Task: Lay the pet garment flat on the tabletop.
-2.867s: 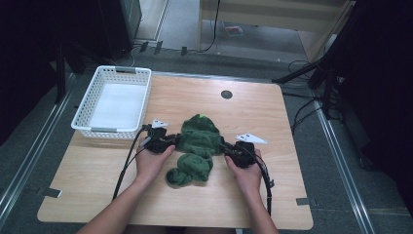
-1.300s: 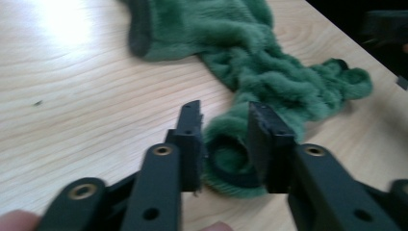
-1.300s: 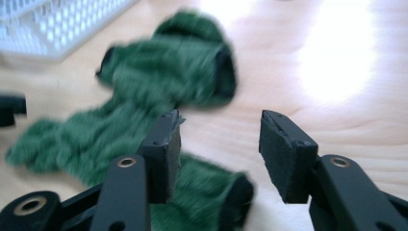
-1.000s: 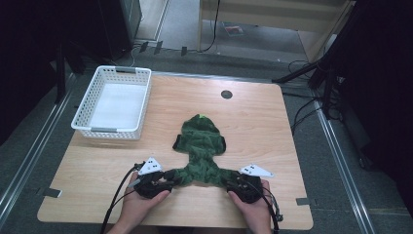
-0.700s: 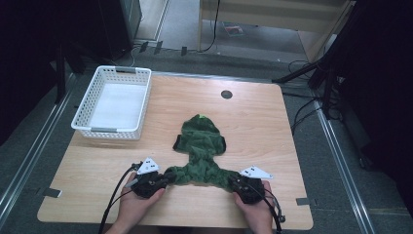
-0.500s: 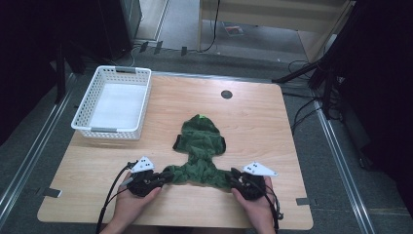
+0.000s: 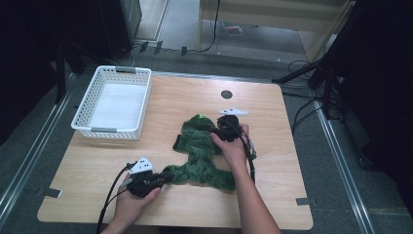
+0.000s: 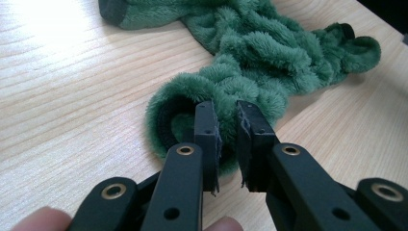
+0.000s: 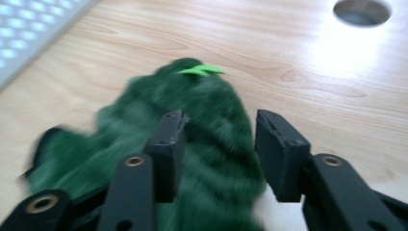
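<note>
Now fuzzy green garment (image 7: 202, 156) (rumpled), left tongs (image 8: 226, 125) pinching its cuff, right tongs (image 9: 219, 144) agape.

A light wooden table (image 7: 122, 185) with a round hole (image 7: 226, 94) is set on grey floor (image 7: 341, 195); cables (image 7: 302, 105) are strewn around, dark surroundings beyond.

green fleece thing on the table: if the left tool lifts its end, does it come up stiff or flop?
Likely flops: the green fleece garment lies bunched in soft folds on the table. Probably light, being thin plush pile. Grip seems secure, not slippery: the left tool pinches a rolled cuff edge, and the fuzzy pile bulges around its jaws.
</note>
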